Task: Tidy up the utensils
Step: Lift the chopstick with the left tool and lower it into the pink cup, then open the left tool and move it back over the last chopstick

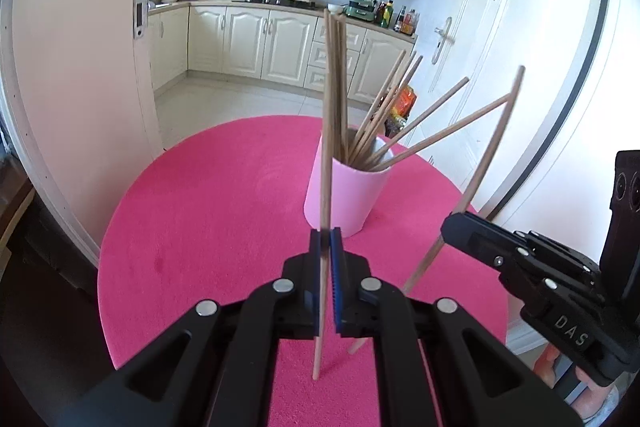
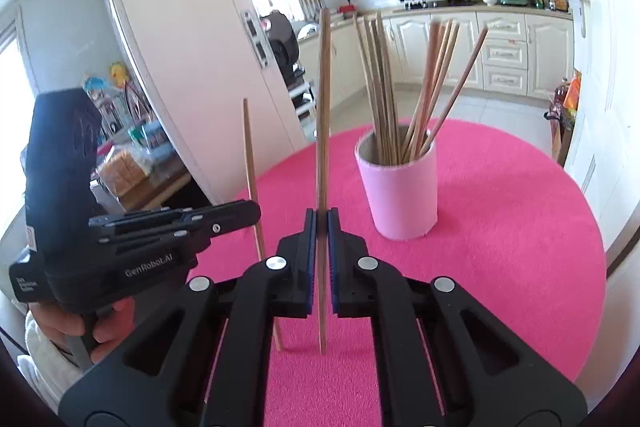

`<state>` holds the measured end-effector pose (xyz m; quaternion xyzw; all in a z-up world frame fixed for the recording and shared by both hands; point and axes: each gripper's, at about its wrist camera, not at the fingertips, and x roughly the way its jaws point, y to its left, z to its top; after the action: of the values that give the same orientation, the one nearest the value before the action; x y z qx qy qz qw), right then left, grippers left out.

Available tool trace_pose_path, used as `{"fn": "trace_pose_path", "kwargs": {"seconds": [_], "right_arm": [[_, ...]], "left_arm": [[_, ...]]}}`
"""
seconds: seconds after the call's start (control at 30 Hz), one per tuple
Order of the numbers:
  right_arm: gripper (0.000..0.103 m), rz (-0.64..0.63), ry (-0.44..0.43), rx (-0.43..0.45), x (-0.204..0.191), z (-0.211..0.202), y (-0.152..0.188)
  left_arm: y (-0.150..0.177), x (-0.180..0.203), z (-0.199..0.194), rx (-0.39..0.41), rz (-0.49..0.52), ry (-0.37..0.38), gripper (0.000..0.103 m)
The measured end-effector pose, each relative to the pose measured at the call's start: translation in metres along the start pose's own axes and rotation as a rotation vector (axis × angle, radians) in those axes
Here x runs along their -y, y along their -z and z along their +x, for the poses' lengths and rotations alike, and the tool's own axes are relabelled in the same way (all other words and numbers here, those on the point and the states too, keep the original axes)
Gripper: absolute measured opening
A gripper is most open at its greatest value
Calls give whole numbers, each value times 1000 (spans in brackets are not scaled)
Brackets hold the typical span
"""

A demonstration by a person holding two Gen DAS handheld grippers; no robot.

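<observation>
Chopsticks, two in hand. We hold one slim wooden chopstick (image 1: 325, 155) upright in our left claw (image 1: 325, 241), pinched shut between ribbed blue pads; our right claw (image 2: 319, 223) is clamped on another chopstick (image 2: 323, 131), also near vertical. Pink cylindrical cup (image 2: 400, 191), smooth-walled, stands on the felt-like magenta bench (image 2: 500, 227) at about one o'clock from the right claw and twelve from the left, already bristling with round sticks. Left claw looks nearer.

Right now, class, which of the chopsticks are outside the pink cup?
Two: the chopstick clamped upright in the left gripper and the chopstick in the right gripper. All others stand in the pink cup.
</observation>
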<state>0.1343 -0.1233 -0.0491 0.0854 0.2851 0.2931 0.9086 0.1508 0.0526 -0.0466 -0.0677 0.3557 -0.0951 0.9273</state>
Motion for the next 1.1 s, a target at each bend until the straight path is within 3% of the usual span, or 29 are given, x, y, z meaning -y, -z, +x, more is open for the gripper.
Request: {"fn": "trace_pose_path", "kwargs": {"seconds": [0.37, 0.57, 0.67, 0.93, 0.97, 1.03, 1.1], "right_arm": [[6, 27, 7, 191, 15, -41, -26], [6, 17, 54, 313, 21, -54, -43], [6, 20, 63, 329, 27, -49, -52], [6, 17, 80, 254, 41, -17, -44], [6, 8, 89, 259, 40, -18, -44], [6, 8, 86, 260, 40, -19, -44], [6, 4, 81, 270, 39, -20, -45]], "left_arm": [[-25, 27, -7, 132, 50, 33, 4], [-47, 39, -15, 222, 68, 43, 1], [-57, 44, -17, 256, 83, 50, 1], [-53, 19, 39, 92, 16, 20, 4], [-51, 11, 46, 71, -14, 22, 6], [-47, -4, 59, 36, -61, 18, 27], [-43, -15, 74, -13, -92, 14, 28]]}}
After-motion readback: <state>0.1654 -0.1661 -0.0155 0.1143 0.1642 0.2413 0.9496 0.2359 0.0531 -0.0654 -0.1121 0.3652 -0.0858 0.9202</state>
